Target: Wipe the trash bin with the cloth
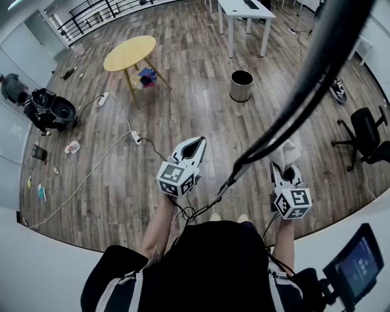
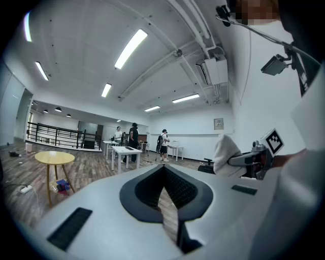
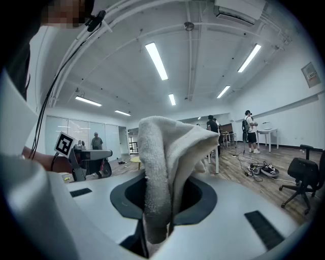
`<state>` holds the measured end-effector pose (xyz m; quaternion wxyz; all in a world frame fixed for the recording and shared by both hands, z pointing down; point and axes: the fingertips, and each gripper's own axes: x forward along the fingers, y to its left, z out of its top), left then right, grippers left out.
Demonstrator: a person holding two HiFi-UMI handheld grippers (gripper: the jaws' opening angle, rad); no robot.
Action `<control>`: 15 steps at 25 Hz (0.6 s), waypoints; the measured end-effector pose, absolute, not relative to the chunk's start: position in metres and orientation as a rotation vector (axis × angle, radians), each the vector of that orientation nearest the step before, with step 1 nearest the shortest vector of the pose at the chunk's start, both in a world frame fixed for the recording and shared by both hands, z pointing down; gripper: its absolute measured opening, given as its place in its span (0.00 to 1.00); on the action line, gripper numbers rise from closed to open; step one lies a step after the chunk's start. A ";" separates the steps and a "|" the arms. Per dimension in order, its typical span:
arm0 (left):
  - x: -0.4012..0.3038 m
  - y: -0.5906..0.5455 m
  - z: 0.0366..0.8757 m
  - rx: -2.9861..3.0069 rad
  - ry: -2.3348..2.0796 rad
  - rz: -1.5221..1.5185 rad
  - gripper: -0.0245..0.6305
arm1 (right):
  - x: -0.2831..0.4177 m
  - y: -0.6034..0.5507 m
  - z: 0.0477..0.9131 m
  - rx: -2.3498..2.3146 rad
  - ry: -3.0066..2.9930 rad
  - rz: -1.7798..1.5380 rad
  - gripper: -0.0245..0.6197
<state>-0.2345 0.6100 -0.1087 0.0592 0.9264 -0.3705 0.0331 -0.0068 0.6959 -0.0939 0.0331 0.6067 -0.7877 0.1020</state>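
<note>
The trash bin [image 1: 242, 85], a small metal cylinder with a dark open top, stands on the wooden floor far ahead of both grippers. A white cloth [image 1: 286, 152] sticks up from my right gripper [image 1: 285, 170], which is shut on it. In the right gripper view the cloth [image 3: 167, 162] fills the space between the jaws and hides their tips. My left gripper [image 1: 196, 146] is held level with the right one, shut and with nothing in it. The left gripper view shows its tips [image 2: 163, 168] meeting, with the cloth [image 2: 223, 152] off to the right. The bin appears in neither gripper view.
A round yellow table [image 1: 130, 53] stands at the far left, and a white table [image 1: 247, 12] behind the bin. A black office chair [image 1: 365, 131] is at the right. White cables and a power strip [image 1: 135, 138] lie on the floor to the left. Several people stand far off [image 2: 133, 136].
</note>
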 end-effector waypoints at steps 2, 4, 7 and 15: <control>-0.235 0.608 -0.108 2.806 -1.112 0.100 0.03 | -0.009 0.696 -0.093 1.873 -2.420 0.318 0.18; -0.236 0.604 -0.108 2.808 -1.104 0.099 0.03 | -0.013 0.694 -0.093 1.875 -2.418 0.324 0.18; -0.239 0.601 -0.109 2.807 -1.098 0.097 0.03 | -0.018 0.693 -0.093 1.870 -2.416 0.334 0.18; -0.234 0.589 -0.099 2.810 -1.076 0.091 0.03 | -0.017 0.680 -0.090 1.884 -2.414 0.321 0.18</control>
